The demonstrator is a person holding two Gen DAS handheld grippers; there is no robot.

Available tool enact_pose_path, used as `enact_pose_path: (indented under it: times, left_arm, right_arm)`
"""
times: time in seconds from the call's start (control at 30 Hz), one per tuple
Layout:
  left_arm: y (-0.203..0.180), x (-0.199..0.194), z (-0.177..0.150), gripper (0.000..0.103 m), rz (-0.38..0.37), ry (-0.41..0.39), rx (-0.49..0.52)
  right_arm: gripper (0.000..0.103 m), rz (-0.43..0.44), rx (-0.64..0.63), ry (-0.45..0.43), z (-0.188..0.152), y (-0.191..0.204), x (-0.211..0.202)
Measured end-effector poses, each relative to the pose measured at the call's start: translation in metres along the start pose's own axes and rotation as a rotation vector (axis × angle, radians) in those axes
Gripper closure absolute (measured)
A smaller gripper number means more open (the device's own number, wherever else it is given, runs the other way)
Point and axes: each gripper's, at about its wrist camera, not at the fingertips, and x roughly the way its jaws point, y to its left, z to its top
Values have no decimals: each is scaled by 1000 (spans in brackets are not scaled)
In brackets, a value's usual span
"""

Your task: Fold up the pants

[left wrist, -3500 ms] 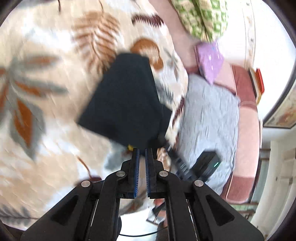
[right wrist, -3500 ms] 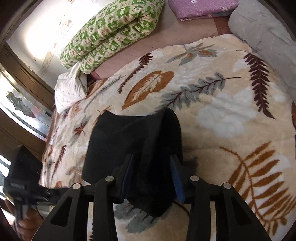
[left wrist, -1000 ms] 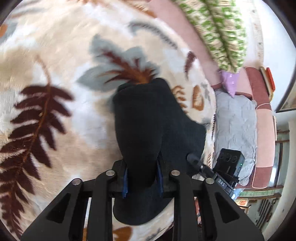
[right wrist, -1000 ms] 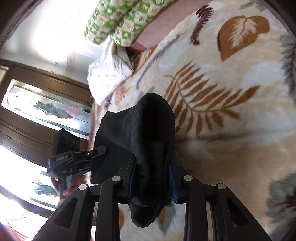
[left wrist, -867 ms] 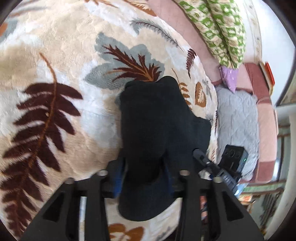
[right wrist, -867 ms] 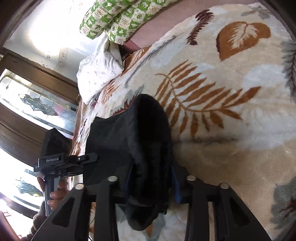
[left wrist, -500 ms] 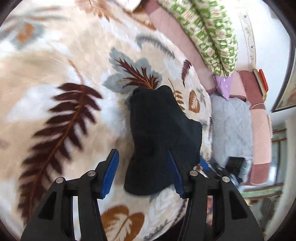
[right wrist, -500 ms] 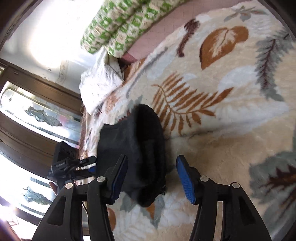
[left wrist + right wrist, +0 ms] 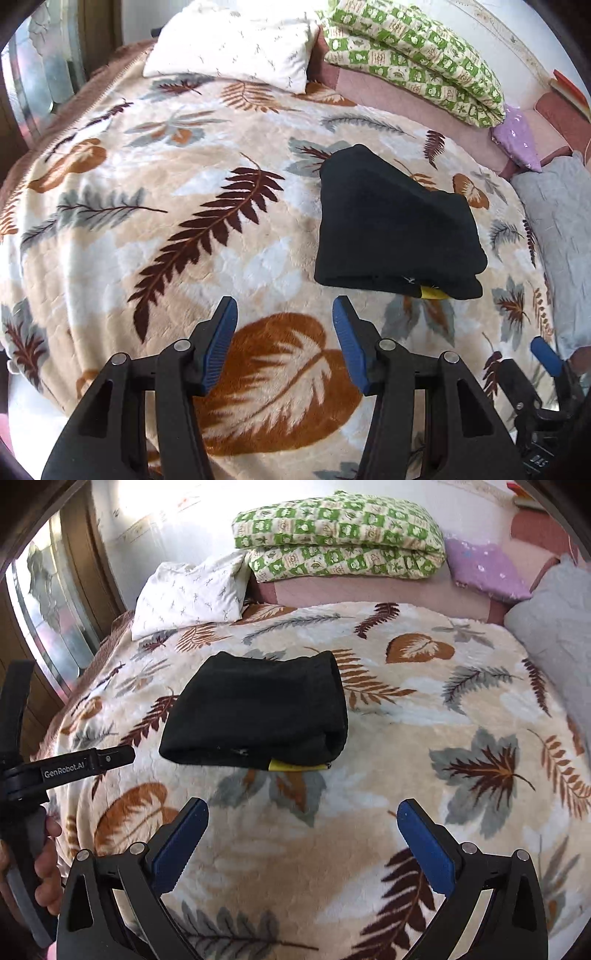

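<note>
The black pants lie folded into a compact bundle on the leaf-patterned blanket, with a yellow tag poking out at the near edge. In the right wrist view the pants sit in the middle distance, yellow tag toward me. My left gripper is open and empty, pulled back below and left of the bundle. My right gripper hangs clear of the bundle on its near side; its jaws are opening wide, with only blanket between them.
A white pillow, a green checked quilt, a purple cushion and a grey cushion lie along the far and right sides of the bed. A hand holds the left gripper's handle at the left of the right wrist view.
Both grippers were shut on the folded pants. They have let go, opened and drawn back and upward; the bundle now lies on the blanket away from both.
</note>
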Motion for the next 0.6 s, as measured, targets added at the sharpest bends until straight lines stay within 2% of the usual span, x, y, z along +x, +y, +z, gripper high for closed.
enact_pose_path:
  times: [0.27,0.4,0.6]
  left_arm:
    - [-1,-18,-22,50,65,-100,-59]
    - [-7,-25,-28,50,115,-133,-31]
    - [-13,-28,-35,50,75,-138,-47]
  right_arm:
    - [0,-50,-50,-94,-10,14,-31]
    - [0,-62,-57,-121,-11,14,-41]
    - [0,-62,-21,-130,-13,5,-48]
